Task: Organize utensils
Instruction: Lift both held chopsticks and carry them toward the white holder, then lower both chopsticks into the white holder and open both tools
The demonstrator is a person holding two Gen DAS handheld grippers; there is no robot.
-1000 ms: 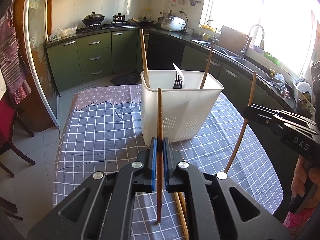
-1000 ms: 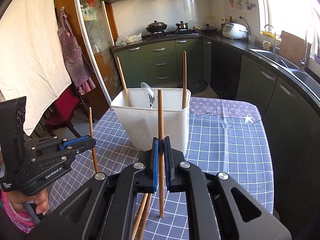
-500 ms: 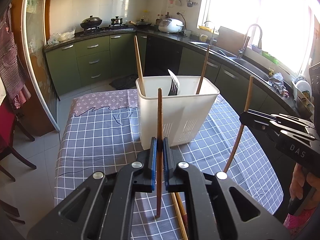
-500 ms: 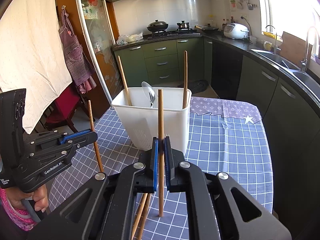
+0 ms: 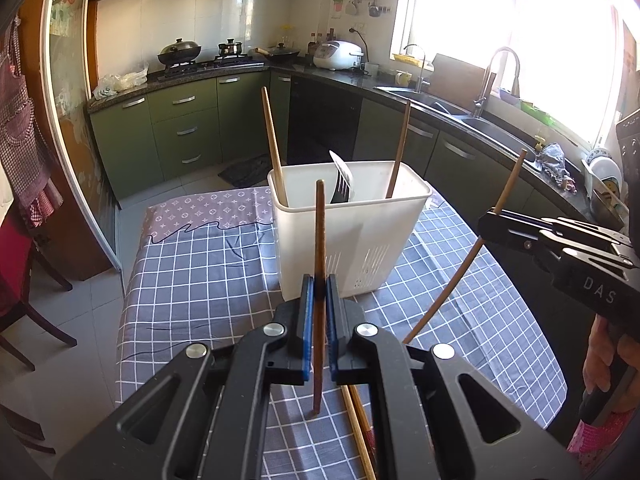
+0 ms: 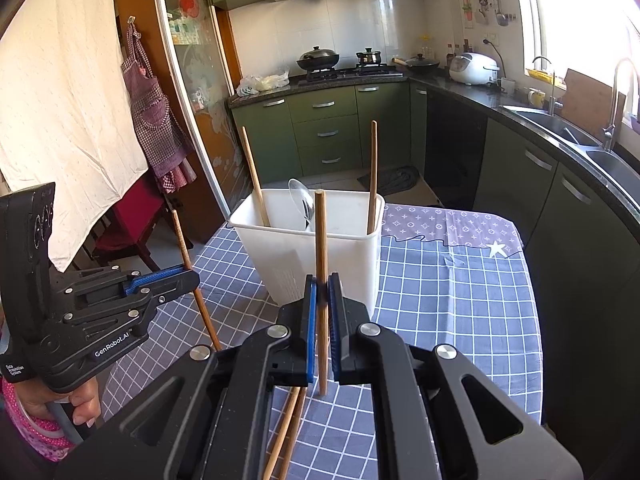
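Note:
A white plastic utensil bin (image 5: 362, 236) stands on the checked tablecloth; it also shows in the right wrist view (image 6: 320, 256). It holds two upright chopsticks (image 5: 273, 148), a fork (image 5: 340, 186) and a spoon (image 6: 301, 202). My left gripper (image 5: 319, 284) is shut on a brown chopstick (image 5: 319, 232), held upright above the table in front of the bin. My right gripper (image 6: 322, 284) is shut on another chopstick (image 6: 320, 240), held upright on the bin's right. Each gripper appears in the other view, left (image 6: 188, 278) and right (image 5: 490, 222).
Two more chopsticks (image 5: 358, 428) lie on the cloth below the grippers; they also show in the right wrist view (image 6: 290, 420). The table (image 5: 192, 280) ends at left and right edges. Green kitchen cabinets, a stove and a sink (image 5: 444, 108) stand behind. A red chair (image 5: 16, 280) is left.
Both grippers have risen a little with their chopsticks, so the bin looks lower and its inside shows more. Both grips are unchanged.

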